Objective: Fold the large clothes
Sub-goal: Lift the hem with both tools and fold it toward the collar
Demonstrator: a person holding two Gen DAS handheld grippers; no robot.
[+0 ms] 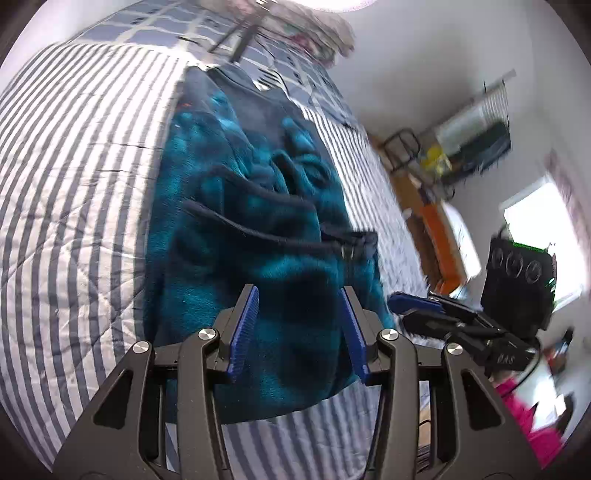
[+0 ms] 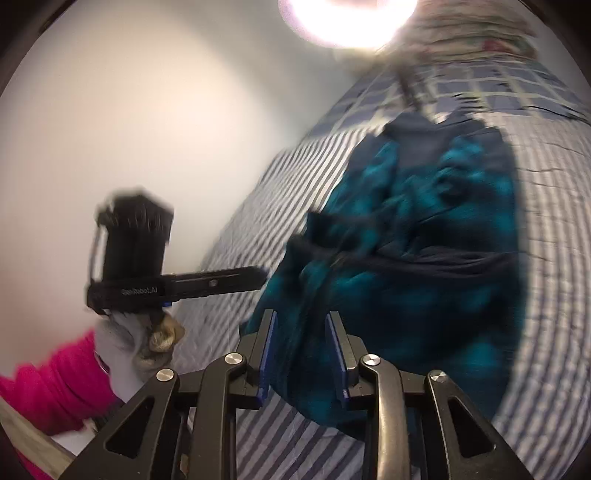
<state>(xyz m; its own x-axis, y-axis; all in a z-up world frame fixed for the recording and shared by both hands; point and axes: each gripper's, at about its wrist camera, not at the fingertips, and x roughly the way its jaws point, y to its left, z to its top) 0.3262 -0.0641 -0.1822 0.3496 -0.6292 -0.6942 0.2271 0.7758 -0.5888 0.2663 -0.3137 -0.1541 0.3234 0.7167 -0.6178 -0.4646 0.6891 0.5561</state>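
A teal and dark blue fleece garment (image 1: 251, 206) lies bunched on a striped bed cover (image 1: 74, 184). My left gripper (image 1: 300, 295) is open above the garment's near end, its blue pads apart and nothing between them. The right gripper also shows in the left wrist view (image 1: 410, 306), at the garment's right edge. In the right wrist view the garment (image 2: 424, 258) is blurred. My right gripper (image 2: 301, 319) is open with the fabric's near edge seen between its pads; whether it touches is unclear. The left gripper (image 2: 255, 277) reaches in from the left there.
The striped cover (image 2: 554, 258) meets a checked blanket (image 1: 155, 26) and pillows at the far end. A white wall (image 2: 147, 129) is beside the bed. A desk with clutter (image 1: 461, 147) and a bright window (image 1: 543, 236) are to the right.
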